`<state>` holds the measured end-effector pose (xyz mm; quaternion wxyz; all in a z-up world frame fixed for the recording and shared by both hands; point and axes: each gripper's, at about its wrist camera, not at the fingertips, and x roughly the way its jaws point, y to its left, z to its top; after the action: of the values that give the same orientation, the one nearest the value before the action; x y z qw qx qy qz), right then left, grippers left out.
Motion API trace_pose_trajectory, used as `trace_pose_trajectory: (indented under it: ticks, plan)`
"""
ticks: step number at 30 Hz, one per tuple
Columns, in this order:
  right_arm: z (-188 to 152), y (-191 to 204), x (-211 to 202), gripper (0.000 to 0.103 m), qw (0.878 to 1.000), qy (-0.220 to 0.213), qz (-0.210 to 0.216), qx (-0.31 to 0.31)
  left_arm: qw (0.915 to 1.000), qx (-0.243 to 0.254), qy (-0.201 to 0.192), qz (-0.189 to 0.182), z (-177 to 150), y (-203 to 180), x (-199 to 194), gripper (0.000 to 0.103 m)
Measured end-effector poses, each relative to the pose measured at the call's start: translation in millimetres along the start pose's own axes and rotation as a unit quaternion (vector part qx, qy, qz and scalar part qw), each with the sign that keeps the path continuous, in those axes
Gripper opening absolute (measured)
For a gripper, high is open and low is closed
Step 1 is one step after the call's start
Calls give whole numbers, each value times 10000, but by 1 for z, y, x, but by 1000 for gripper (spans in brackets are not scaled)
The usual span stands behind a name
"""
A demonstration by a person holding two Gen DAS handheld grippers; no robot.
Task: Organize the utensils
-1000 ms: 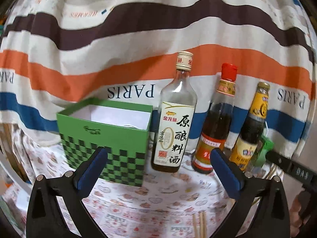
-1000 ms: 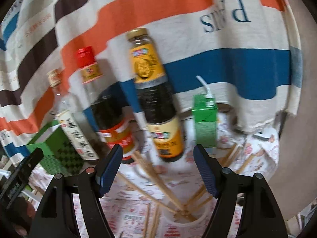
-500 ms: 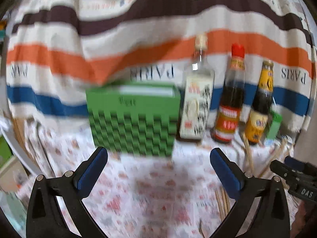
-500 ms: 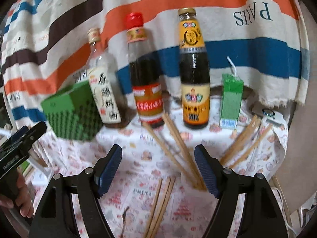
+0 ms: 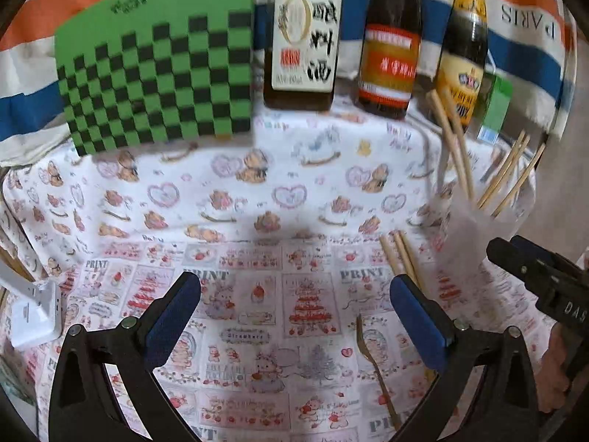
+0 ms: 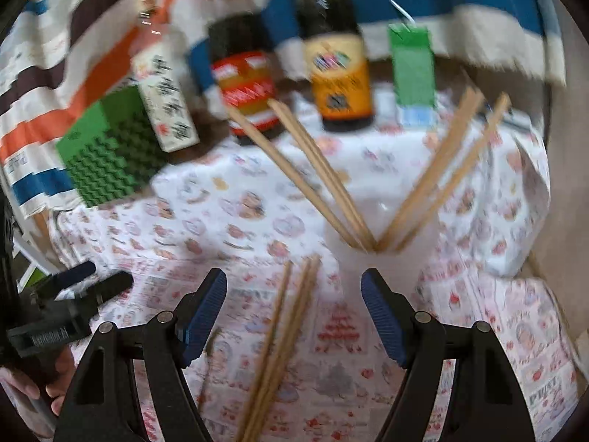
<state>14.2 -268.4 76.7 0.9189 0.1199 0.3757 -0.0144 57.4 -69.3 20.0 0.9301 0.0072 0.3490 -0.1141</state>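
A counter point(image 5: 257, 191) under a pink-printed white cloth carries a green checkered box point(image 5: 158, 73). Loose pale wooden chopsticks point(image 6: 283, 339) lie just ahead of the right gripper point(image 6: 294, 313); light, stiff and slim, they seem best pinched mid-length. A thin gold metal fork point(image 5: 371, 361) lies beside the left gripper point(image 5: 294, 316). Both grippers gape wide, holding nothing.

Right gripper point(image 6: 293, 305) gapes over loose chopsticks point(image 6: 283, 342); nothing held.

Striped drape point(image 5: 530, 51) behind; printed tablecloth point(image 5: 257, 221), somewhat blurred.
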Motion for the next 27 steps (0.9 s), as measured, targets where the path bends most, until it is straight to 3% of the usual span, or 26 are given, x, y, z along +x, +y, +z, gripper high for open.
trace_pose_trajectory:
  ticks: [1, 4, 6, 8, 17, 20, 23, 26, 27]
  plan:
    - [-1, -2, 5, 77, 10000, 74, -5, 20, 9999, -1, 90, -59, -3, -3, 5, 101]
    - [-7, -9, 19, 77, 9993, 314, -170, 96, 9986, 161, 318, -384, -11, -17, 16, 86]
    - [-9, -11, 21, 77, 9992, 346, -162, 110, 9958, 419, 620, -530, -17, -28, 28, 64]
    - [-10, -13, 23, 77, 9990, 374, -198, 119, 9925, 437, 882, -723, -20, -34, 39, 52]
    - [-12, -18, 25, 77, 9985, 399, -303, 204, 9882, 651, 1299, -486, -32, -45, 67, 21]
    - [-11, -19, 24, 77, 9987, 381, -280, 206, 9853, 595, 1418, -742, -35, -45, 70, 21]
    - [-11, -18, 23, 77, 9987, 359, -308, 181, 9855, 447, 1449, -765, -33, -43, 77, 20]
    - [-12, -19, 23, 77, 9985, 356, -373, 196, 9862, 514, 1466, -578, -30, -43, 82, 3]
    - [-11, -20, 23, 77, 9984, 345, -382, 217, 9859, 574, 1475, -535, -30, -44, 83, 2]
